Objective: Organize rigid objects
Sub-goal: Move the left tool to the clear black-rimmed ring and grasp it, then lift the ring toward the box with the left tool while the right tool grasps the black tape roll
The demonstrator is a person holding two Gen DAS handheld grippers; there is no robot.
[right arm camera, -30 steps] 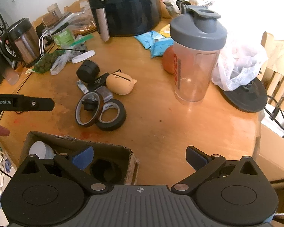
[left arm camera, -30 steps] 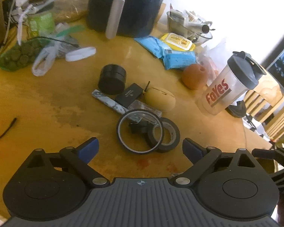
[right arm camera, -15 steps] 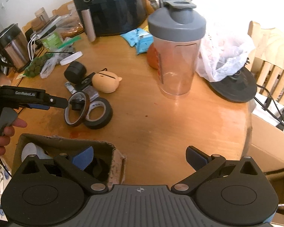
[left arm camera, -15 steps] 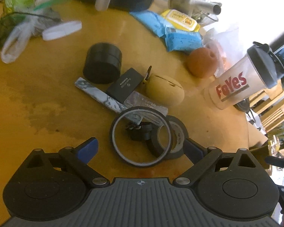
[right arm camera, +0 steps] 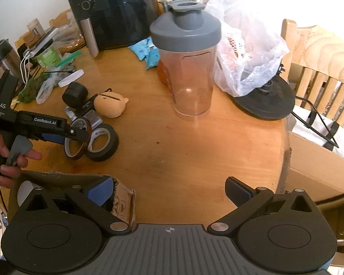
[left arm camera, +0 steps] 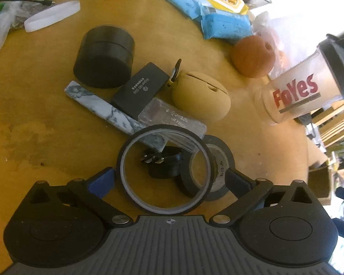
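- The left gripper [left arm camera: 169, 180] points steeply down at the worktop [left arm camera: 34, 119]; its fingers [left arm camera: 102, 181] stand wide and are opening, one on each side of two tape rolls, pressing on neither.
- Between them, the thin brown tape ring [left arm camera: 164, 168] stands tilted, leaning over the black tape roll [left arm camera: 214, 167], which lies flat; a small black clip [left arm camera: 162, 162] shows through the ring.
- Just beyond the rolls lie a clear plastic case [left arm camera: 172, 120], a marbled strip [left arm camera: 107, 108], a dark flat box [left arm camera: 140, 89], a black round tin [left arm camera: 104, 56] and a tan pouch [left arm camera: 200, 96], packed close together mid-worktop.
- The shaker bottle [right arm camera: 185, 68] stands upright further toward the far right edge, well apart from the pile.
- The right gripper [right arm camera: 169, 191] hovers over the near edge, fingers [right arm camera: 101, 191] wide with nothing between them.
- A cardboard box [right arm camera: 123, 200] sits at the near left corner under the right gripper's left finger.
- A hand [right arm camera: 9, 158] holds the left gripper's handle.
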